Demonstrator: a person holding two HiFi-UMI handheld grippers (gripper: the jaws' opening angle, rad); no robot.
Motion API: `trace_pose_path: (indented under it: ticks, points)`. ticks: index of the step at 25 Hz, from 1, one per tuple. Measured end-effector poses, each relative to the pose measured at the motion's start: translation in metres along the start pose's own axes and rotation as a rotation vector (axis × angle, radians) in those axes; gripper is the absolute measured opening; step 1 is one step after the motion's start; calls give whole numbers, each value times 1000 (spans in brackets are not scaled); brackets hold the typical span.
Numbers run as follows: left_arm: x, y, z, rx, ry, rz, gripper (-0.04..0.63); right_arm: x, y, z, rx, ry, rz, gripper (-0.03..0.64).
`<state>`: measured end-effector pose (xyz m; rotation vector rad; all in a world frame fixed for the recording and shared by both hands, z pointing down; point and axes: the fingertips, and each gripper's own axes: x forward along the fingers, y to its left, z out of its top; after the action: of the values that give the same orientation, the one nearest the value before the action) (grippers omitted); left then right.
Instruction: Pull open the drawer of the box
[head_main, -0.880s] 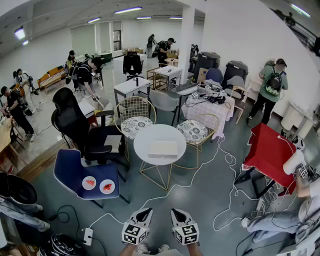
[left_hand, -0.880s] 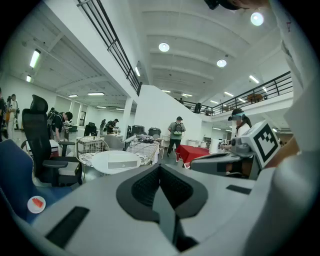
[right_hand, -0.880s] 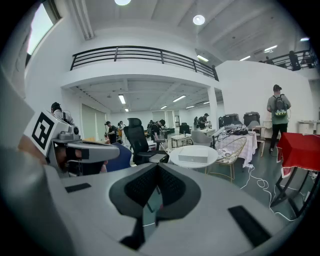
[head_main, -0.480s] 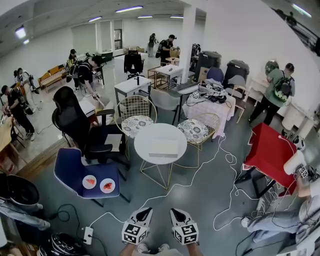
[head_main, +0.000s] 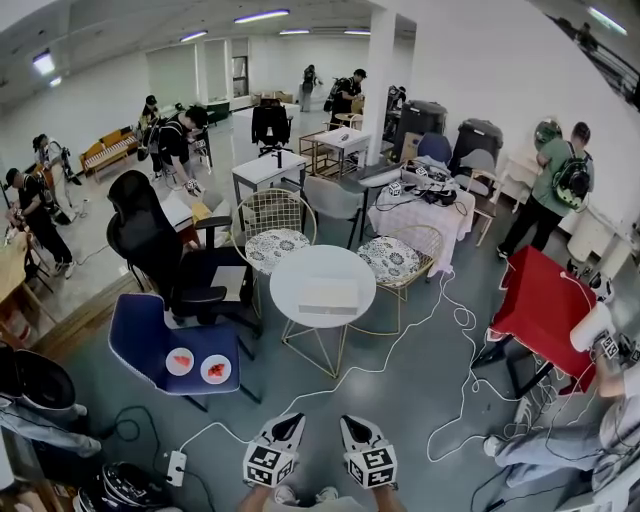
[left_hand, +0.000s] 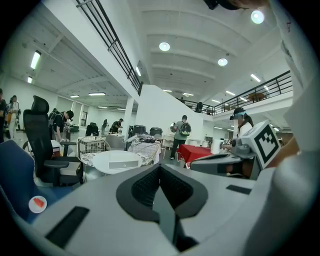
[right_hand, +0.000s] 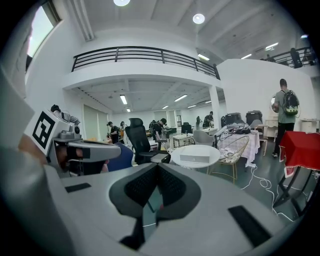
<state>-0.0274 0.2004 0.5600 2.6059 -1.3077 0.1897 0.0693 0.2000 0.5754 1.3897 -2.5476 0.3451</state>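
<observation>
Kept the left gripper (head_main: 292, 422) and right gripper (head_main: 351, 423) almost in the same spot, low at the near edge, side by side over the floor (head_main: 400, 395). Holding both pairs of fingers (left_hand: 142, 186) clenched tight with nothing in them. Well apart from the box (head_main: 327, 297), lying on the round white counter (head_main: 290, 276) farther off, in the middle.
</observation>
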Motion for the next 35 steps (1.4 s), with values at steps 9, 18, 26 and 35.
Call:
trace_pose_path:
  ticks: [9, 18, 26, 35]
  points:
    - [15, -5, 1, 4, -2, 21, 12, 3, -13, 1, -6, -13, 36, 15]
    - [30, -11, -2, -2, -8, 63, 12, 1, -35, -5, -23, 1, 68, 15]
    - [45, -1, 0, -7, -10, 85, 12, 9, -53, -4, -27, 9, 71, 15]
    - [63, 42, 4, -12, -14, 105, 12, 41, -69, 0, -16, 10, 52, 15]
